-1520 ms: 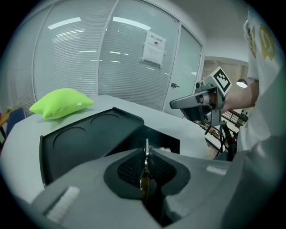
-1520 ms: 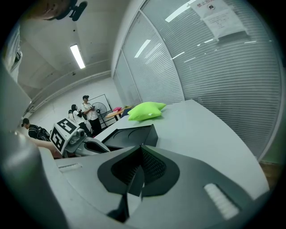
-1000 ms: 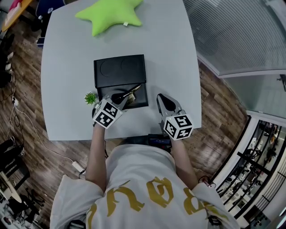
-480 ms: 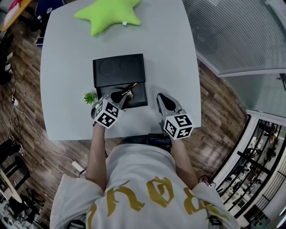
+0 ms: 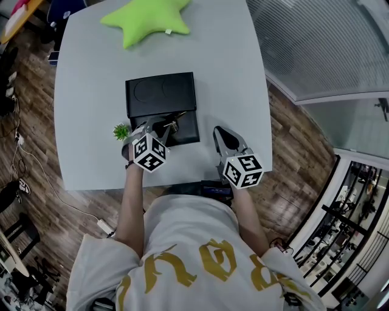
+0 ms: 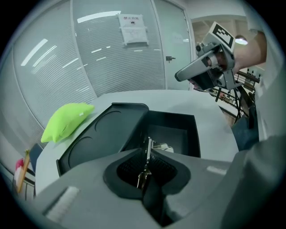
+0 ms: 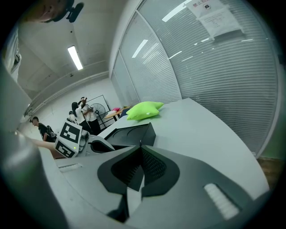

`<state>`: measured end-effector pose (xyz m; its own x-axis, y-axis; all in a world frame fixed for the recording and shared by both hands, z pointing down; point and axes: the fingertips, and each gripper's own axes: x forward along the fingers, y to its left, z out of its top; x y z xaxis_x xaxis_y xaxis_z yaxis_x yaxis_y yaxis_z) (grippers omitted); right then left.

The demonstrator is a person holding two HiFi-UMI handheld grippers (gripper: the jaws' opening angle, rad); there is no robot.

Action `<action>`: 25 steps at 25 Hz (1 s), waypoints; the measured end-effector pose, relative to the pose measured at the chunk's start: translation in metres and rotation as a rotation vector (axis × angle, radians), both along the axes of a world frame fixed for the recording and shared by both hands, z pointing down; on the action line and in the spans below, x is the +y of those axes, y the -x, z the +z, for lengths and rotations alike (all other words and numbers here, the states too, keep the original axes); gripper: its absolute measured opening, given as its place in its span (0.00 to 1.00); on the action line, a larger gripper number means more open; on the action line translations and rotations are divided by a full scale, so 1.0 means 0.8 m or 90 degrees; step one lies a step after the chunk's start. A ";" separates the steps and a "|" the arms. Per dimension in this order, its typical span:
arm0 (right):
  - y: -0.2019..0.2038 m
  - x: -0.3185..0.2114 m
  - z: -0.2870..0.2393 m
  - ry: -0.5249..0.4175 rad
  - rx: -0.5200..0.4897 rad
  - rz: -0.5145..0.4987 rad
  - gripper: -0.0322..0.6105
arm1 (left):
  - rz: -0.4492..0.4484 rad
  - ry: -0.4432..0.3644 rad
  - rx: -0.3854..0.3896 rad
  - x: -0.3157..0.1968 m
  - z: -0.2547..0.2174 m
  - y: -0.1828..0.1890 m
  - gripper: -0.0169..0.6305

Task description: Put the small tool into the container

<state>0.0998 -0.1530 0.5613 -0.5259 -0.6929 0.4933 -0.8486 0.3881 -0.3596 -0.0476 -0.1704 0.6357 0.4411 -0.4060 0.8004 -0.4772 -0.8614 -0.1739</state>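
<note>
Your L gripper [image 5: 155, 125], just right of the little plant [image 5: 123, 131], has its jaws clamped on the small tool [image 6: 147, 152], w/ the tool's tip poking out over the open compartment of the black container [image 5: 160, 92]. Your R gripper [image 5: 220, 138] is over the table [image 5: 234, 73], right of the container, jaws pressed together & empty.

small tool [image 6: 146, 157] half hidden between fingers [image 6: 82, 188], green cushion [image 5: 146, 18] cropped at top

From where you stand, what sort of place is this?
Probably an office or lab workroom: glass partition walls with blinds, a printed notice posted on the glass, and a grey table on wood-look flooring.
</note>
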 end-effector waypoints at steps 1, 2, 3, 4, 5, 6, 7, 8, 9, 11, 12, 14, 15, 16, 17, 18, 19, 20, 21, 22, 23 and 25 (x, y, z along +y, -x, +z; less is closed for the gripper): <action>0.001 0.001 0.000 0.000 -0.001 0.002 0.09 | 0.001 0.000 -0.003 -0.001 0.001 0.001 0.09; 0.002 0.001 0.000 0.001 -0.001 0.003 0.09 | 0.003 0.002 -0.005 -0.001 0.002 0.002 0.09; 0.002 0.001 0.000 0.001 -0.003 0.005 0.09 | 0.008 0.003 -0.009 0.000 0.004 0.003 0.09; 0.003 0.000 0.000 0.002 -0.006 0.007 0.09 | 0.017 0.004 -0.016 0.002 0.007 0.002 0.10; 0.003 0.000 -0.001 0.003 -0.009 0.009 0.09 | 0.029 0.006 -0.024 0.005 0.010 0.002 0.10; 0.003 0.000 -0.001 0.003 -0.011 0.010 0.09 | 0.038 0.012 -0.031 0.009 0.014 0.001 0.11; 0.003 0.001 -0.003 0.003 -0.012 0.012 0.09 | 0.045 0.023 -0.036 0.013 0.018 -0.001 0.13; 0.002 0.001 -0.004 0.001 -0.012 0.014 0.09 | 0.049 0.036 -0.038 0.016 0.022 -0.002 0.17; 0.002 0.001 -0.006 -0.001 -0.012 0.015 0.09 | 0.051 0.046 -0.039 0.019 0.025 -0.003 0.20; 0.003 0.003 -0.009 -0.004 -0.013 0.017 0.09 | 0.051 0.052 -0.042 0.022 0.028 -0.004 0.22; 0.003 0.003 -0.011 -0.006 -0.012 0.018 0.09 | 0.050 0.053 -0.043 0.023 0.029 -0.003 0.22; 0.004 0.003 -0.016 -0.011 -0.012 0.020 0.09 | 0.047 0.063 -0.038 0.025 0.029 -0.003 0.24; 0.005 0.003 -0.018 -0.012 -0.016 0.021 0.09 | 0.042 0.073 -0.029 0.025 0.029 -0.002 0.24; 0.008 0.001 -0.020 -0.013 -0.021 0.021 0.09 | 0.035 0.086 -0.015 0.025 0.029 -0.001 0.24; 0.011 -0.001 -0.022 -0.015 -0.026 0.019 0.09 | 0.026 0.099 0.000 0.025 0.029 0.000 0.25; 0.015 -0.003 -0.025 -0.018 -0.027 0.015 0.09 | 0.019 0.112 0.014 0.024 0.029 0.000 0.26; 0.018 -0.004 -0.027 -0.022 -0.026 0.012 0.09 | 0.015 0.121 0.023 0.024 0.028 0.000 0.27; 0.020 -0.004 -0.030 -0.026 -0.024 0.009 0.09 | 0.014 0.128 0.028 0.025 0.026 0.000 0.27; 0.022 -0.002 -0.033 -0.027 -0.026 0.007 0.09 | 0.015 0.132 0.029 0.026 0.023 -0.001 0.27; 0.025 0.000 -0.036 -0.027 -0.032 0.006 0.09 | 0.016 0.133 0.028 0.028 0.021 0.000 0.27; 0.027 0.003 -0.039 -0.027 -0.039 0.004 0.09 | 0.015 0.133 0.027 0.031 0.018 0.001 0.27; 0.028 0.007 -0.044 -0.028 -0.045 0.001 0.09 | 0.007 0.130 0.031 0.035 0.012 0.003 0.27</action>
<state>0.0774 -0.1473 0.5261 -0.5576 -0.7140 0.4233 -0.8220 0.4039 -0.4015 -0.0499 -0.1421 0.6453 0.4851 -0.2329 0.8429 -0.4711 -0.8817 0.0276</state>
